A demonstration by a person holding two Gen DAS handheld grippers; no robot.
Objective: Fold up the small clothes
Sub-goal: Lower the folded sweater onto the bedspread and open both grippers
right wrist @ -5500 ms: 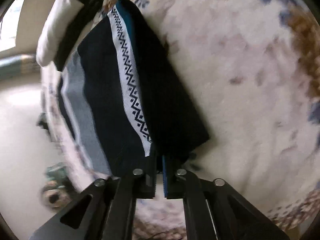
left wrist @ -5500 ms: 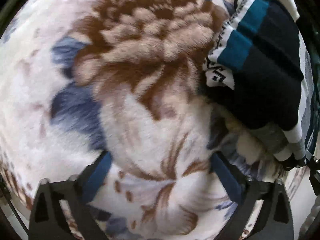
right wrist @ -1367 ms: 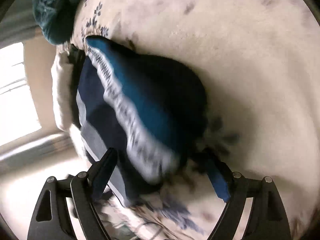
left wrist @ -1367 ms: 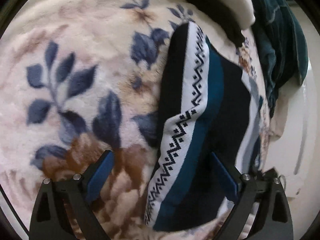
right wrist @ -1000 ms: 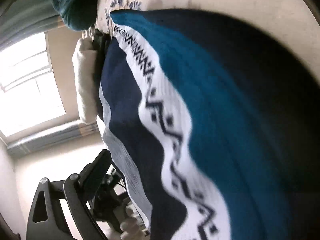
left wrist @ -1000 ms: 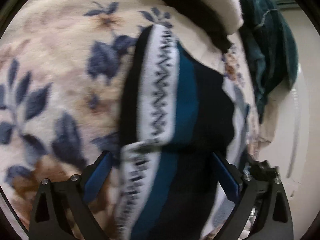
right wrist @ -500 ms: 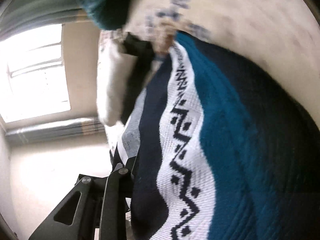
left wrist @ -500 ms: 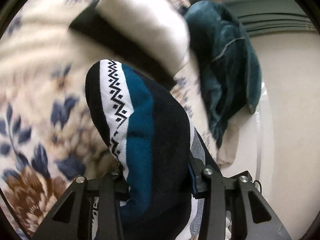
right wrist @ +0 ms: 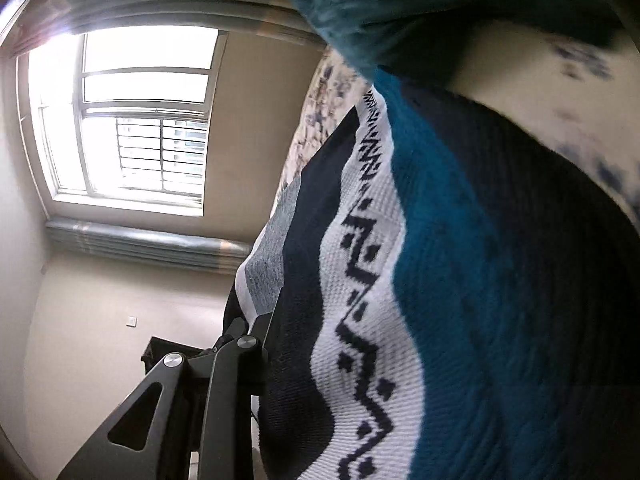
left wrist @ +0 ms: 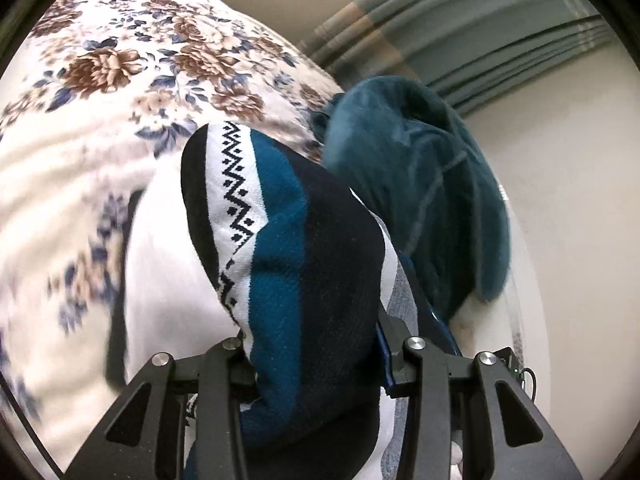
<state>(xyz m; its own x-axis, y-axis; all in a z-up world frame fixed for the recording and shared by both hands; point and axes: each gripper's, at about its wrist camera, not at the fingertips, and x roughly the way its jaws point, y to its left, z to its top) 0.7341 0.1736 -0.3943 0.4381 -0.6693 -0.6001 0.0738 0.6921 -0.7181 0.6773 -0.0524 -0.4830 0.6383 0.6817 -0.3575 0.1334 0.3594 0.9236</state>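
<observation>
Lifted off the floral fleece blanket (left wrist: 100, 92) since a second ago, the folded navy-teal-white patterned knit garment (left wrist: 304, 288) is hanging between both grippers — left gripper (left wrist: 316, 360) and right gripper (right wrist: 360, 360) clamping its thick fold, beside a teal plush garment (left wrist: 420, 184).

The folded sweater (left wrist: 304, 248) is banded in black, teal, white and grey, with a black zigzag knitted into the white stripe. The blanket (left wrist: 132, 68) is printed with brown and blue flowers on cream. A plain dark teal garment (left wrist: 432, 184) is seen beside striped grey-green curtains (left wrist: 472, 28).
</observation>
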